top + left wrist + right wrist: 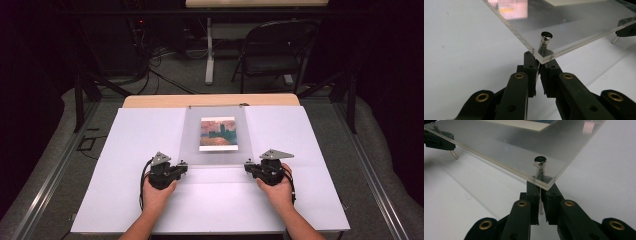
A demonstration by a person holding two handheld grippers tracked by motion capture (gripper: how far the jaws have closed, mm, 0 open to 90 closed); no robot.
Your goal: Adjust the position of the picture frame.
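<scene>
A clear acrylic sheet [192,135] lies over a small painted picture [218,133] on the white table cover. A metal pin [546,36] passes through its near left corner, and my left gripper [539,65] is shut on that pin's shaft just under the sheet. At the near right corner my right gripper [540,192] is shut on the shaft of a second pin [540,159]. In the high view the left gripper [182,165] and right gripper [248,166] sit at the sheet's two near corners. The near edge stands a little above the cover.
White paper [130,150] covers most of the wooden table [150,101]. Beyond the far edge stand a folding chair [275,50] and a table leg [209,50], with cables [160,55] on the floor. Metal rails run along both sides.
</scene>
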